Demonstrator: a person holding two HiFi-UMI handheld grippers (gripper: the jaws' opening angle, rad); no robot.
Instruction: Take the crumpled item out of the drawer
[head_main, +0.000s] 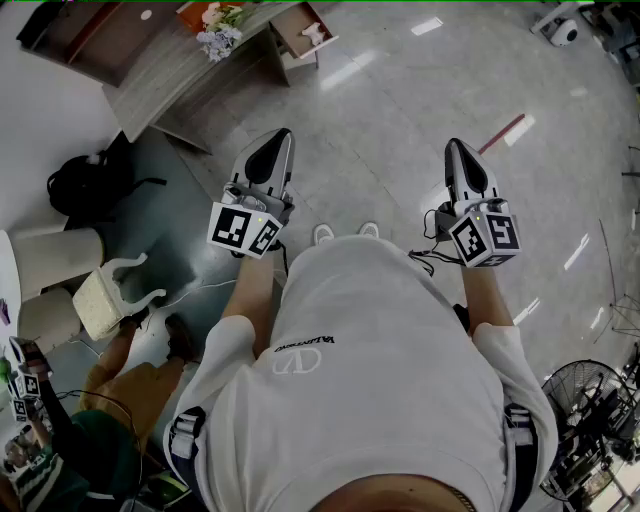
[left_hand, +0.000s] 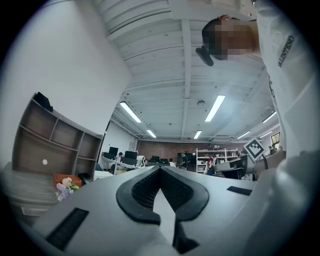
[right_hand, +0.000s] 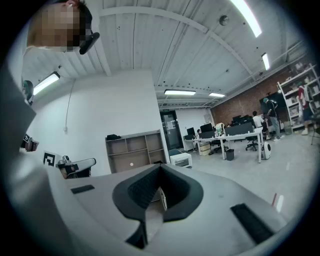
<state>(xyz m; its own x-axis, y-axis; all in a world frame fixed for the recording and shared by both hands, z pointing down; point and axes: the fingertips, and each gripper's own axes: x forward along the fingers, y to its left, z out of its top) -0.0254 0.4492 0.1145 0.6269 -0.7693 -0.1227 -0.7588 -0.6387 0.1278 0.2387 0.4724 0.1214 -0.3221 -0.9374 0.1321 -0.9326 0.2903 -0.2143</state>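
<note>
The person stands on a grey tiled floor (head_main: 400, 110), one gripper in each hand, both held out roughly level at waist height. The left gripper (head_main: 284, 134) has its jaws pressed together with nothing between them, and the right gripper (head_main: 455, 144) is likewise closed and empty. Well ahead of both, the open drawer (head_main: 288, 30) juts from a low wooden shelf unit (head_main: 160, 62). The white crumpled item (head_main: 315, 33) lies inside it, untouched. A bunch of flowers (head_main: 218, 38) sits on the unit beside the drawer.
</note>
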